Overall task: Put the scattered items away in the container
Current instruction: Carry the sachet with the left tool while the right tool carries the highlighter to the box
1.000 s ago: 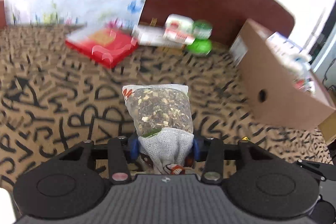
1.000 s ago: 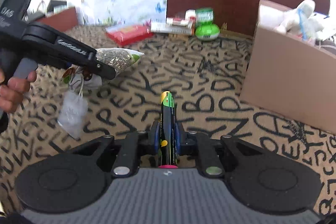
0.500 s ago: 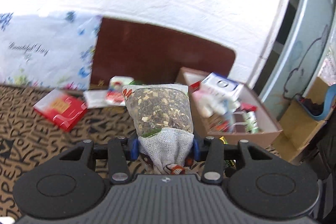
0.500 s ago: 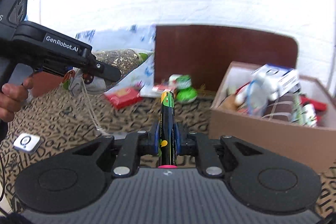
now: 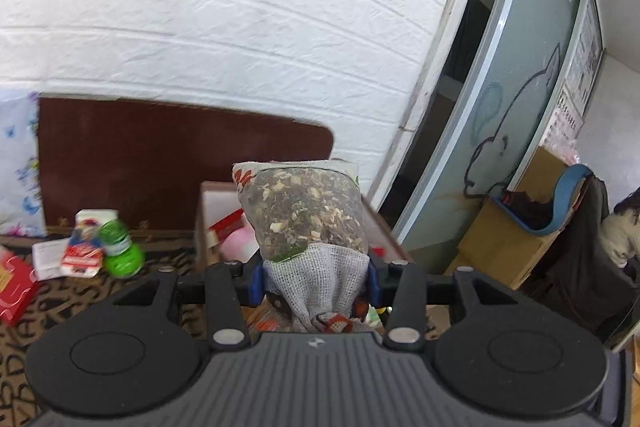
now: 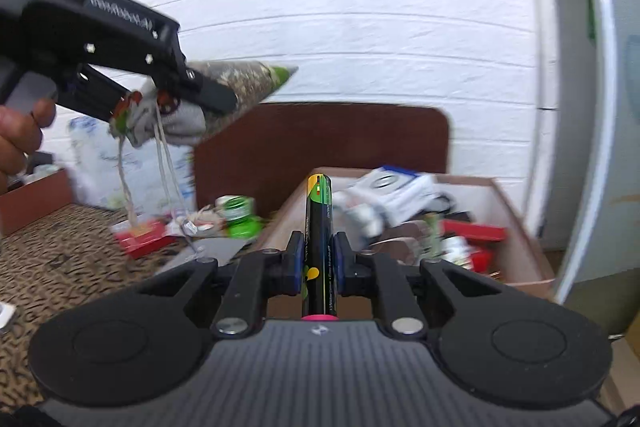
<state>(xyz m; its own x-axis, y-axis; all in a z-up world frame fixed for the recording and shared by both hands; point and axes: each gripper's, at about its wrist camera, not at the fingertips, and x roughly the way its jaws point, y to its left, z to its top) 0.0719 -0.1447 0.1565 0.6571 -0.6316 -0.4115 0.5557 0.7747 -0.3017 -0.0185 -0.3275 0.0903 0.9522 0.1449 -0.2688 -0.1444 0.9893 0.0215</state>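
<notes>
My left gripper is shut on a mesh pouch of dried herbs and holds it in the air in front of the cardboard box. In the right wrist view the left gripper and the pouch hang high at the left, strings dangling. My right gripper is shut on a black tube with green and yellow marks, upright, near the box, which holds several items.
A green bottle, a red-and-white packet and a red box lie on the letter-patterned cover. A brown headboard stands behind. A glass door is at the right.
Both grippers have risen and swung right toward the cardboard box, each still holding its item. The box now sits directly ahead of both.
</notes>
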